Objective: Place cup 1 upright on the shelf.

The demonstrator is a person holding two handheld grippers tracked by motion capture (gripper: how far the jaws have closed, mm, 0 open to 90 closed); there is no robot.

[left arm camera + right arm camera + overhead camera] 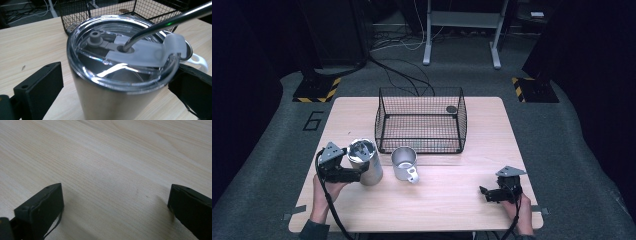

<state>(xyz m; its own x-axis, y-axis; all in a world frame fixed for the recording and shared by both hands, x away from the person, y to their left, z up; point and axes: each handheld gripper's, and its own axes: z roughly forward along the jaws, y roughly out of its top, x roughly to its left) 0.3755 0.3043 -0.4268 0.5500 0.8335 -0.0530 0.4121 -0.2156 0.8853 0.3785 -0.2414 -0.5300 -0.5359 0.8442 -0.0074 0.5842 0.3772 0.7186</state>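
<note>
A steel tumbler (365, 161) with a clear lid stands at the table's left front. A metal straw (162, 25) goes through the lid of the tumbler (112, 97). My left gripper (360, 171) is open, with one jaw on each side of the tumbler body and a small gap on the left side in the left gripper view. Just right of the tumbler sits a silver mug (404, 162) with its white handle (200, 61) turned toward the front. My right gripper (485, 192) rests low over bare wood near the right front, open with nothing between its jaws (116, 202).
A black wire basket (422, 120) stands at the back middle of the wooden table (452, 200), just behind the tumbler and mug. A small dark disc (451, 109) lies in its far right corner. Cables and stand legs sit on the floor beyond.
</note>
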